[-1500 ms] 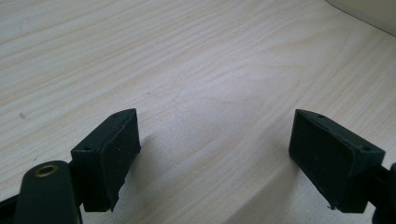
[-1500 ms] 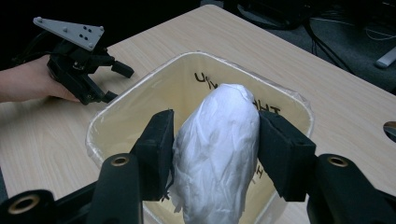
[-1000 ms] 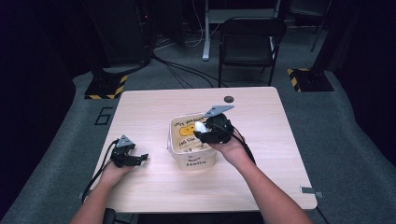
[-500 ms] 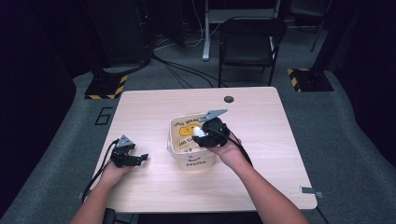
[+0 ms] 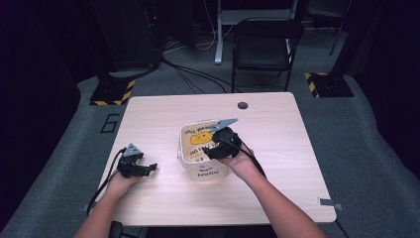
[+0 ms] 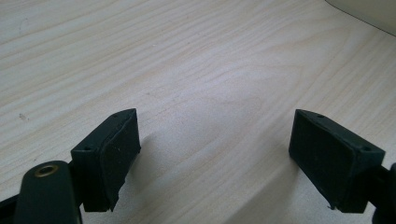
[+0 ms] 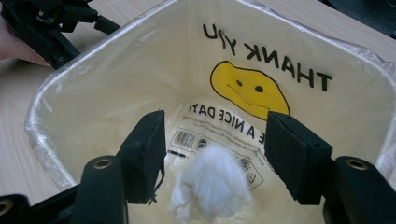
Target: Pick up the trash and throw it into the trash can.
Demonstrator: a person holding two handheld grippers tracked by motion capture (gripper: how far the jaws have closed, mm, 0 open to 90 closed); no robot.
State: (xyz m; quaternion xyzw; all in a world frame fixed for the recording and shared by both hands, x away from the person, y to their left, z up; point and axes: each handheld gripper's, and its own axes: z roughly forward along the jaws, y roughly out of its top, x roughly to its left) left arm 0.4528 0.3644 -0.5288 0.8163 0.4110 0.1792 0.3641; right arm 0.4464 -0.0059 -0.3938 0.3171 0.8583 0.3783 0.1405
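Bin [image 5: 200, 171] lined with a smiley bag at counter [image 5: 277, 148] centre, right tongs [image 7: 212, 144] released above it, white wad [image 7: 210, 184] inside in right gripper view, left tongs [image 6: 215, 154] released left of bin, chair [image 5: 265, 44] beyond.

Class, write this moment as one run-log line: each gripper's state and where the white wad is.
left gripper: open, over table | right gripper: open, above lined bin | white wad: inside bin

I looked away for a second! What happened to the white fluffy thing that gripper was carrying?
The right gripper let it go: its jaws now stand open, and the white wad lies inside the bag-lined bin. A second ago the wad sat at the gripper's tip above the bin. The left gripper stayed open, low over the table, and the bin didn't move.
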